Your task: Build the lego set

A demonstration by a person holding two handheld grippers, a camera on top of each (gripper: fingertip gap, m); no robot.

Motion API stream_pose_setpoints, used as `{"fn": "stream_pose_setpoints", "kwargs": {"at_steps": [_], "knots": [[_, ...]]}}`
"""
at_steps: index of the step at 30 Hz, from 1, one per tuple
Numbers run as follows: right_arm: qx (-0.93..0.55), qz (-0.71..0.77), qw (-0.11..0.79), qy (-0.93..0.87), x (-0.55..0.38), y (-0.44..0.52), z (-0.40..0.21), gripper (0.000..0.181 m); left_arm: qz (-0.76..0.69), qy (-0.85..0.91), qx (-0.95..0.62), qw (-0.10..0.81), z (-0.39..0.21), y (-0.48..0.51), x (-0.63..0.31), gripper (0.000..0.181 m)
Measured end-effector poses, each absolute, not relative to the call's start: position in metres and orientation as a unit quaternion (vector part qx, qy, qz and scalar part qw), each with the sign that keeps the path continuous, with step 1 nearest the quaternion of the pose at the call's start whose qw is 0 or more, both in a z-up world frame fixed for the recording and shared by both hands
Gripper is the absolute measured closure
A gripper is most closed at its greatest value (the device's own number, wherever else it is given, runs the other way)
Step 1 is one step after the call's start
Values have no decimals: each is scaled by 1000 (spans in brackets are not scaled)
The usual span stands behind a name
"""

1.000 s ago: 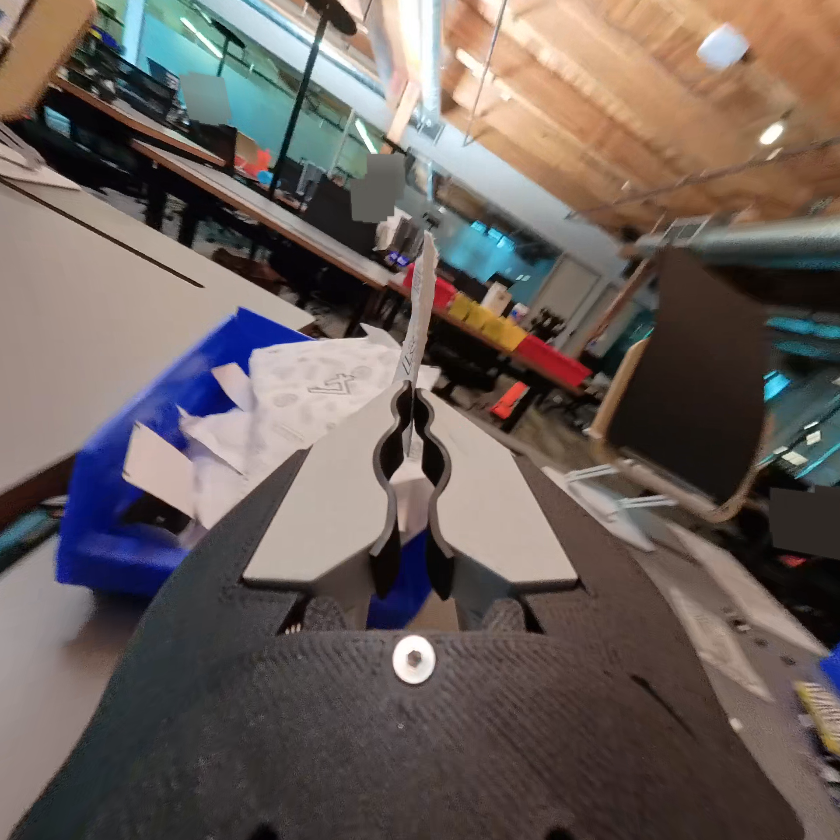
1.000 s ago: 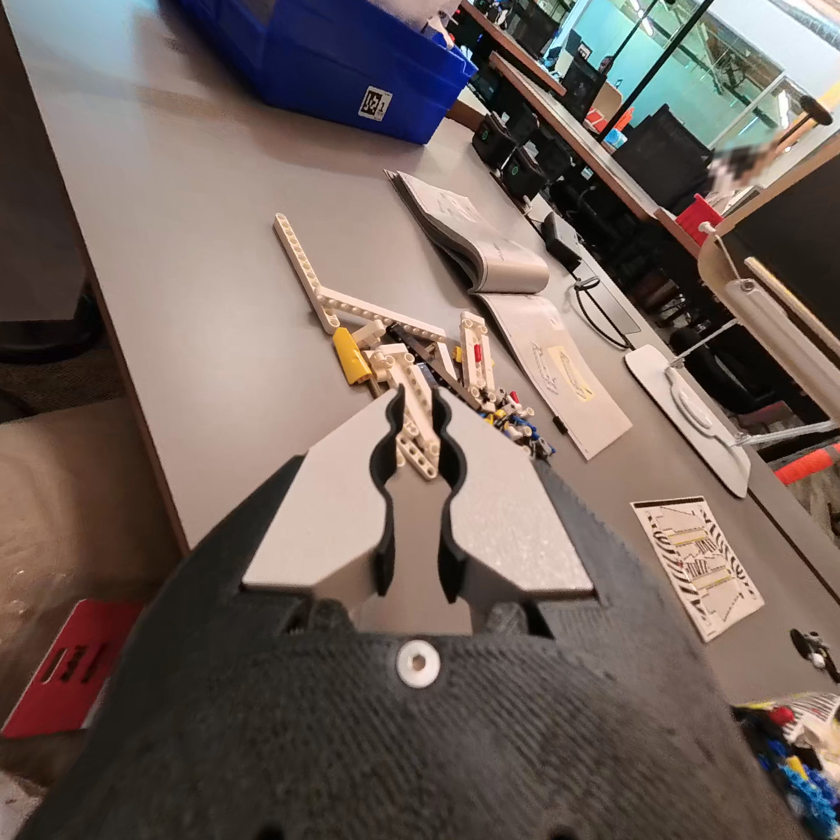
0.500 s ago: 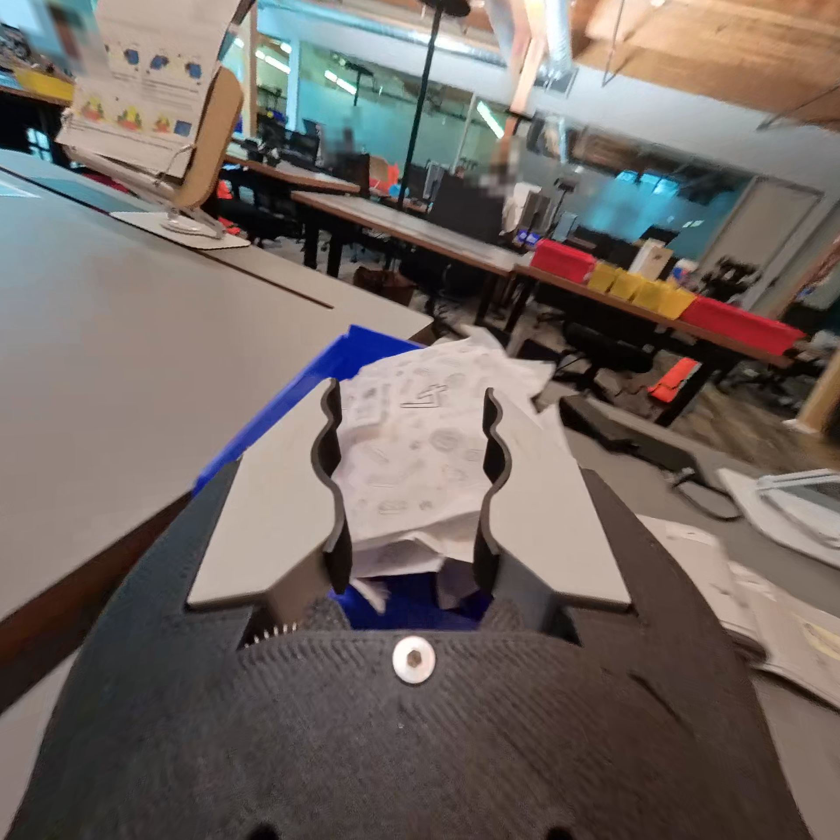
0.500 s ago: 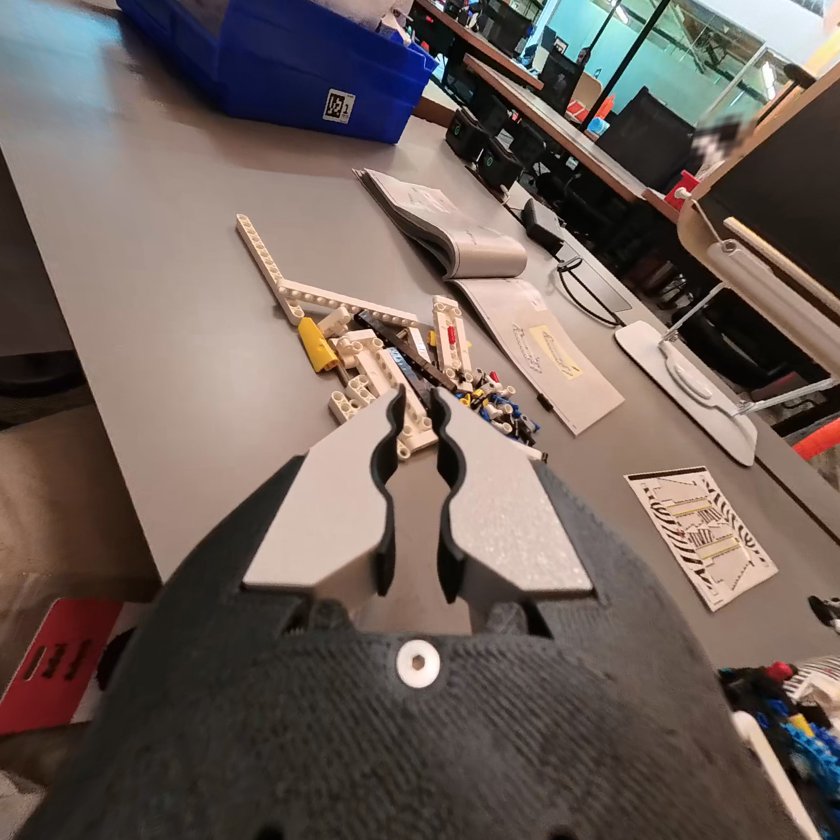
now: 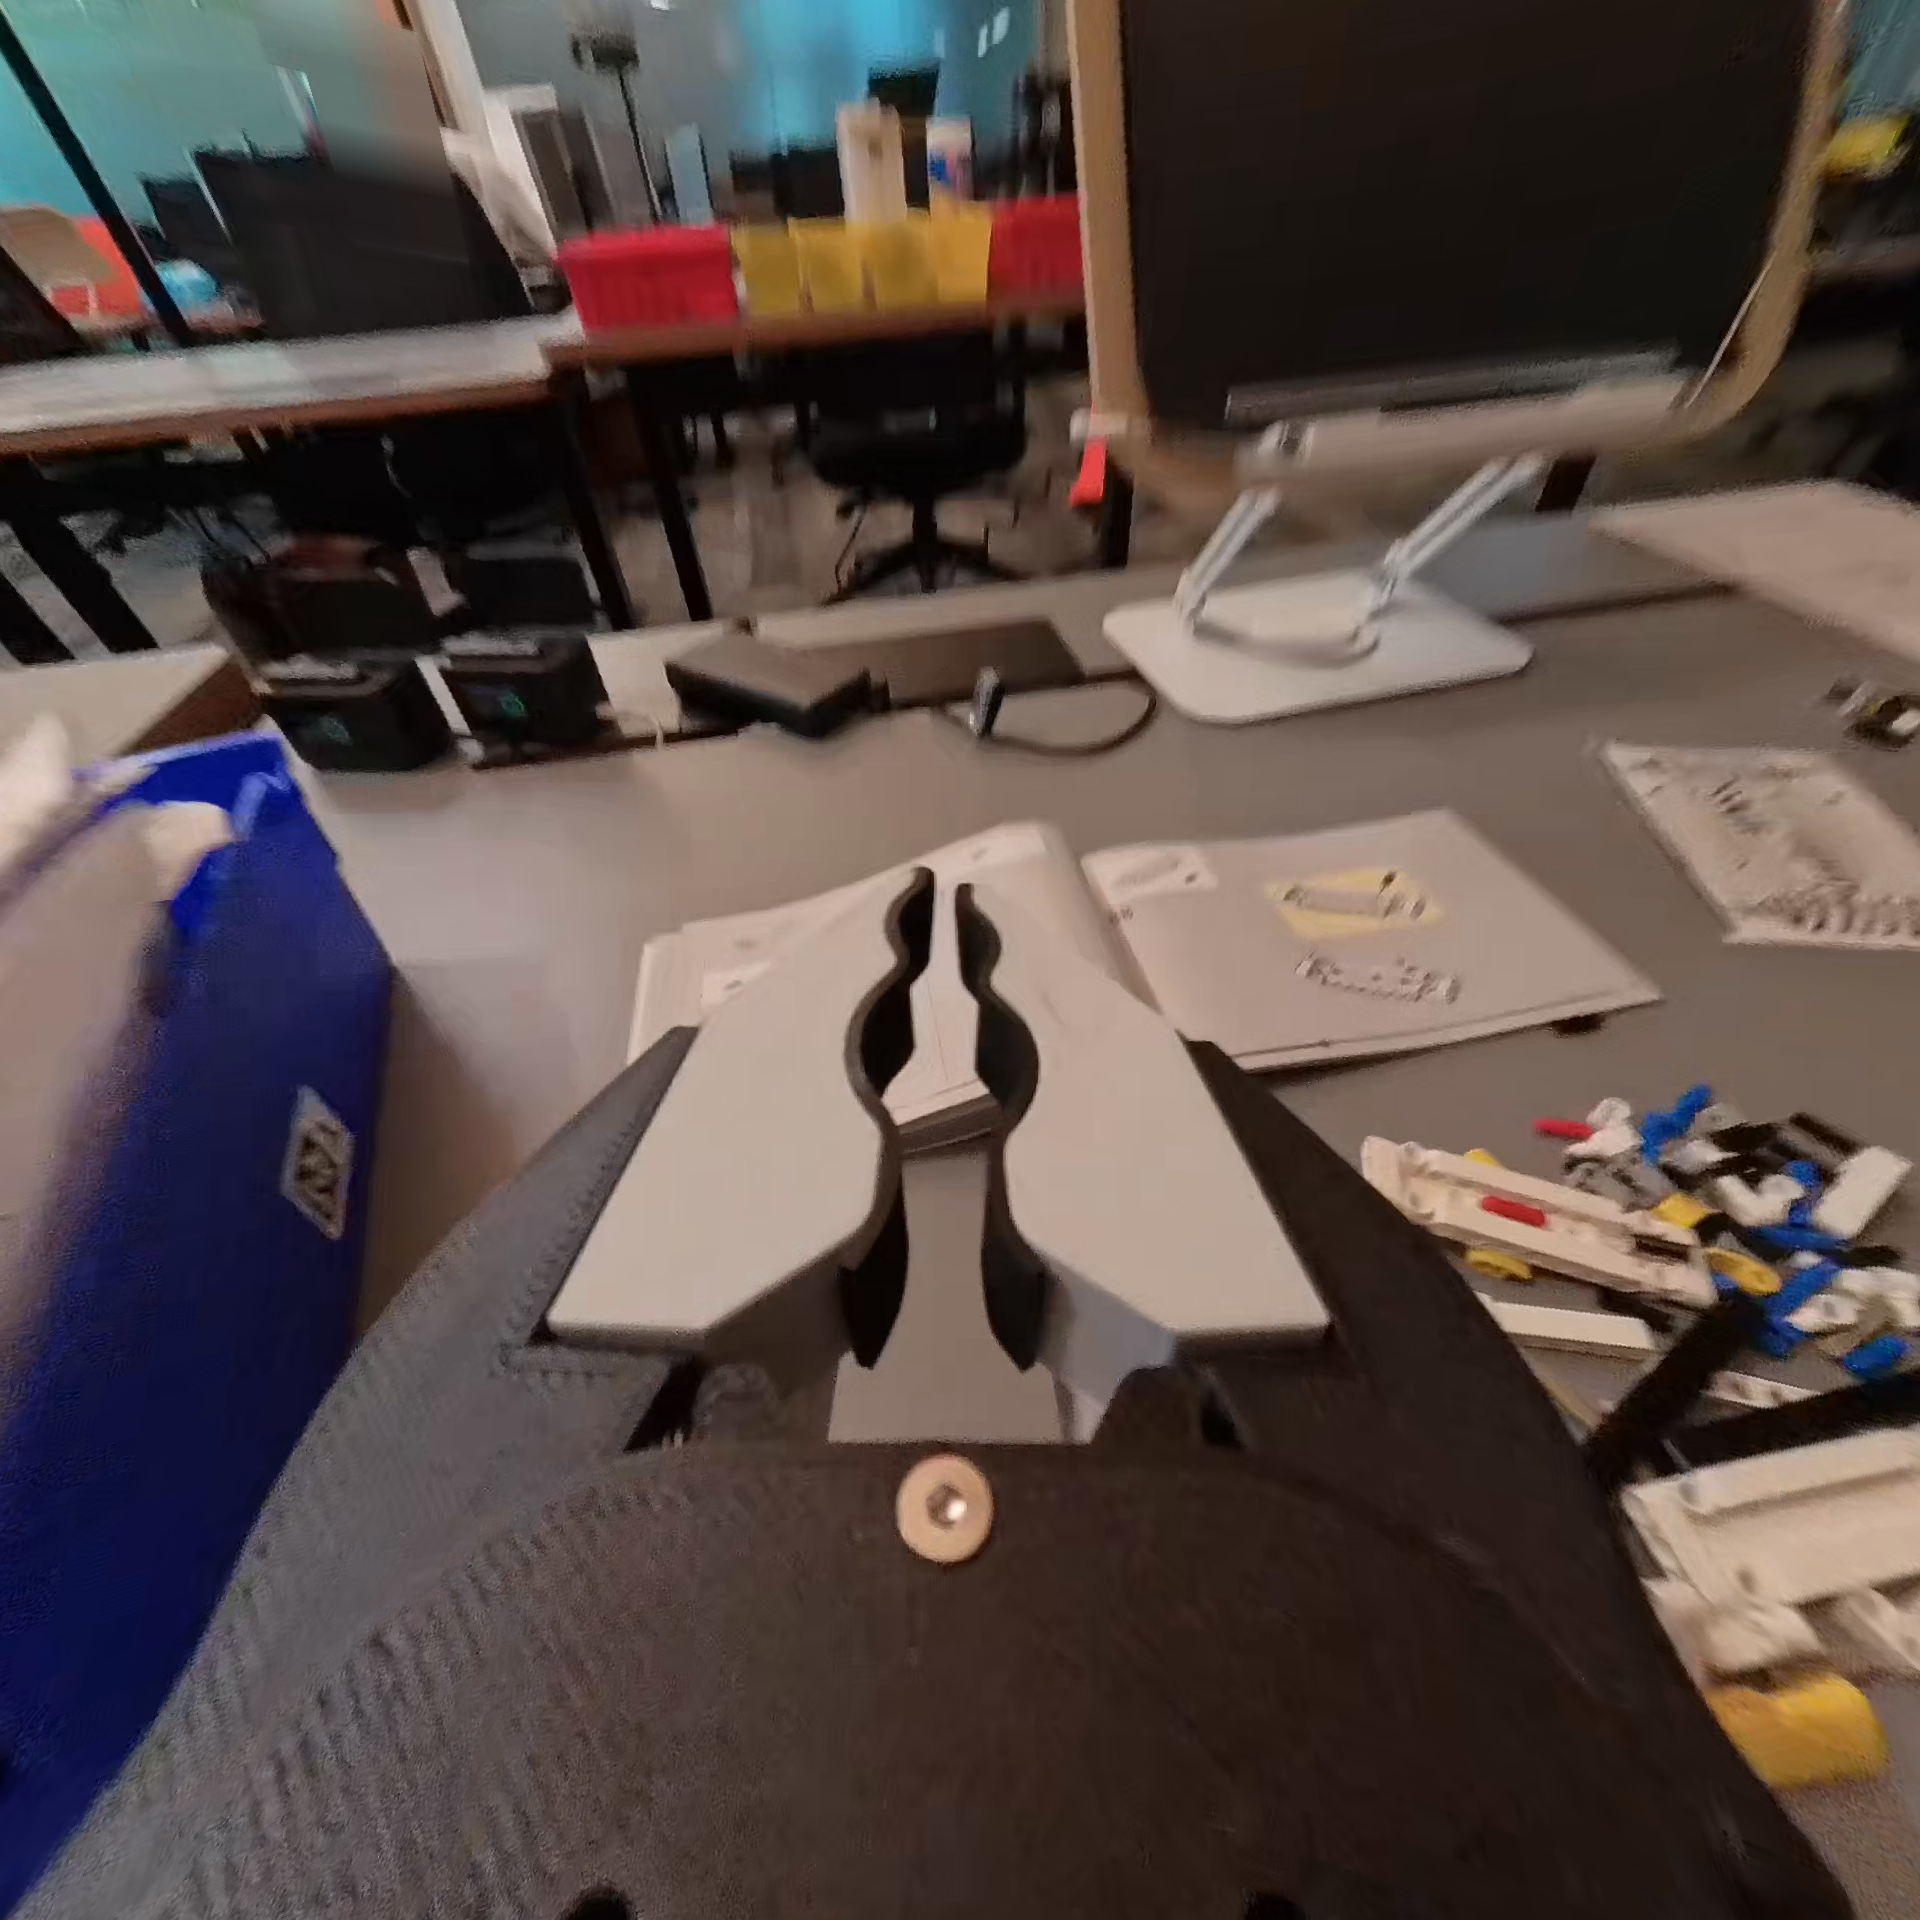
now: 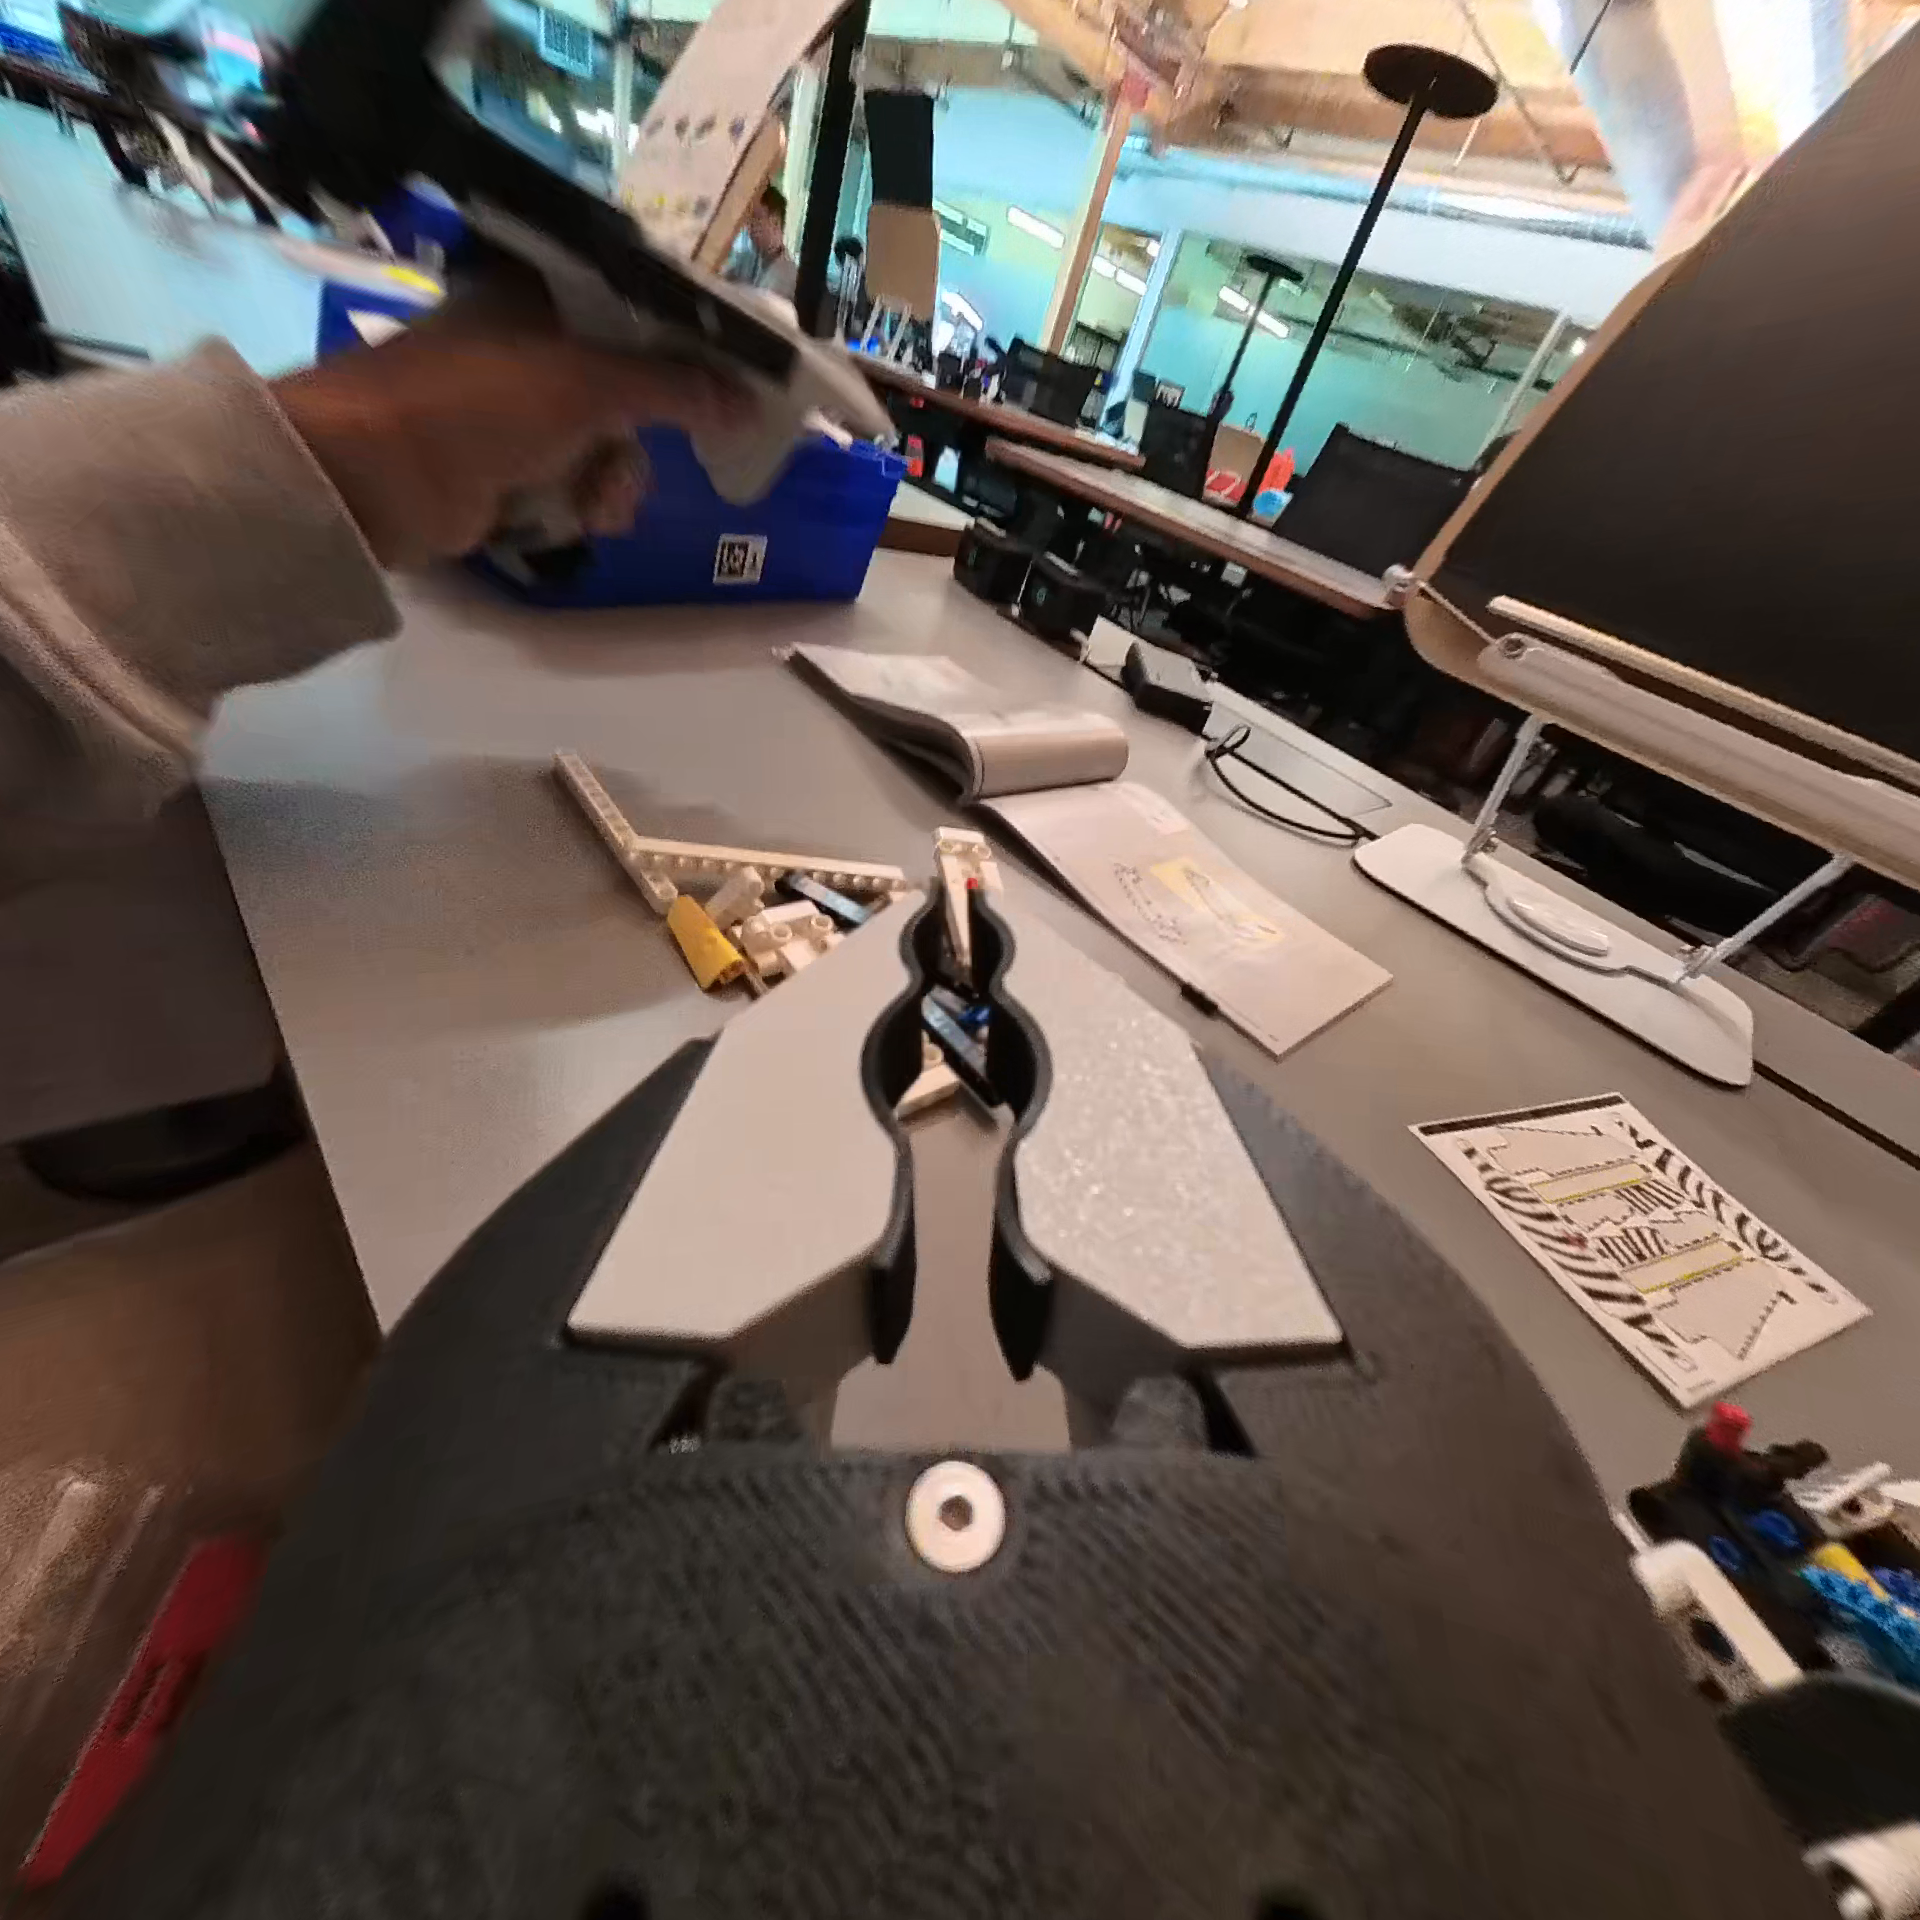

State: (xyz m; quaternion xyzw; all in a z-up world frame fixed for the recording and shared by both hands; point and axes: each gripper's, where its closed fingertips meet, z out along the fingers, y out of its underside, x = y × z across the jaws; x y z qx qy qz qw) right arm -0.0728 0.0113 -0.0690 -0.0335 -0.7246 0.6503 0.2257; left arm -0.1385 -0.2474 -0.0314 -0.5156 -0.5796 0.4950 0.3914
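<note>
A pile of loose lego pieces [image 6: 769, 914], white, black, blue and yellow, lies on the grey table [image 6: 436, 935]. It also shows at the right in the left wrist view [image 5: 1662, 1195]. A long white angled beam [image 6: 623, 821] lies at its left edge. My right gripper [image 6: 958, 916] hovers over the pile, jaws almost together and empty. My left gripper [image 5: 941, 891] is shut and empty, above the open instruction booklet [image 5: 1351, 935]. It also shows blurred in the right wrist view [image 6: 748, 416], held in a hand near the blue bin [image 6: 727, 520].
The blue bin [image 5: 208, 1143] with paper scraps stands at the left. A striped sticker sheet [image 6: 1621, 1236] lies at the right. A partly built model [image 6: 1766, 1538] sits at the near right edge. A tablet stand [image 6: 1558, 914] and a cable are at the back. The grippers' ends are close to 25 centimetres from one another. My right gripper's tips are some 15 centimetres from the long white angled beam [image 6: 623, 821].
My left gripper let go of a paper strip over the blue bin, shut again and swung right over the booklet. My right gripper closed a little and moved over the pile.
</note>
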Motion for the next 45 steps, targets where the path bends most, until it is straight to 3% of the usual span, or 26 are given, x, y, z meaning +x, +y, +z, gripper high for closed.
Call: {"fn": "stream_pose_setpoints", "kwargs": {"at_steps": [5,9,17,19,32,40,45], "knots": [[-10,671,203,-713,-64,13,-64,181,361,-603,-570,426,-83,-224,-174,153],[30,710,191,-677,-53,15,-54,181,372,-613,-586,378,-105,-237,-181,133],[10,733,172,-658,-58,21,-46,181,387,-612,-610,322,-129,-245,-189,162],[12,731,178,-659,-59,20,-46,181,381,-628,-607,304,-135,-249,-189,181],[37,734,214,-644,-51,20,-44,181,290,-665,-654,213,-167,-240,-165,180],[-10,769,180,-614,-64,34,-32,181,171,-668,-681,246,-162,-204,-125,181],[-18,775,178,-607,-66,37,-30,181,275,-681,-595,326,-115,-248,-126,181]]}}
